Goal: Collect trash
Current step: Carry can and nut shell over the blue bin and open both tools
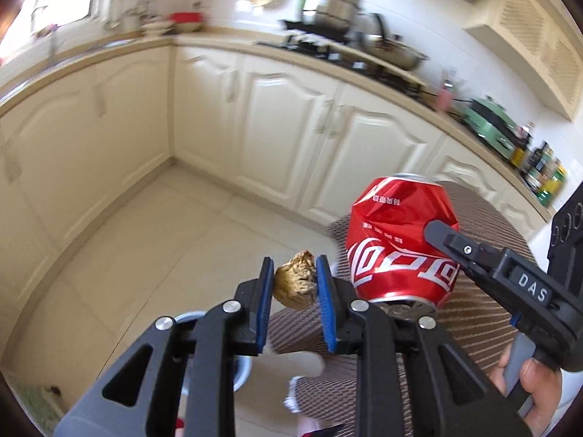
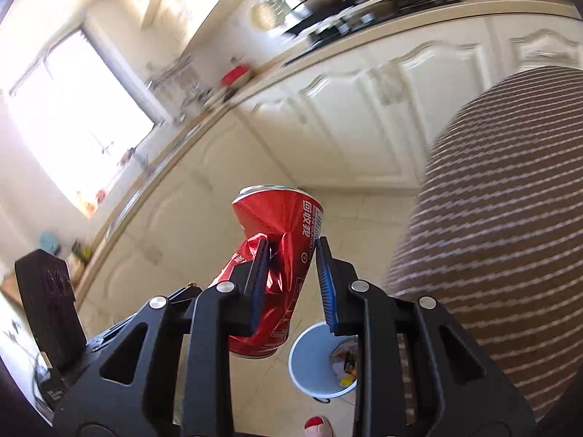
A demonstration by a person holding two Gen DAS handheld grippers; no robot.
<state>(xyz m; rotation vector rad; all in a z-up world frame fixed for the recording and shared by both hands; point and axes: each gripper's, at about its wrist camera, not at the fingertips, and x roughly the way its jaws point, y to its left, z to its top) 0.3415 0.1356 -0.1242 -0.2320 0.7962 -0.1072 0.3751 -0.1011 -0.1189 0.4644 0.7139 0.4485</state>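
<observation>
My left gripper [image 1: 295, 273] is shut on a crumpled brown paper wad [image 1: 296, 284], held above the kitchen floor. Just to its right, the right gripper's finger [image 1: 442, 235] presses a dented red cola can [image 1: 400, 244]. In the right wrist view the right gripper [image 2: 291, 255] is shut on that crushed red can [image 2: 277, 255], its blue pads [image 2: 325, 284] pinching the creased middle. Below the can stands a round white trash bin [image 2: 309, 364] with scraps inside; its rim [image 1: 189, 317] also shows under my left gripper.
Cream cabinets [image 1: 284, 116] wrap around the tiled floor [image 1: 153, 247]. Pots and a stove [image 1: 339, 32] sit on the counter, bottles [image 1: 543, 174] further right. The person's brown striped clothing [image 2: 503, 218] fills the right side, a hand [image 1: 532, 382] grips the right handle, and a toe [image 2: 317, 425] is near the bin.
</observation>
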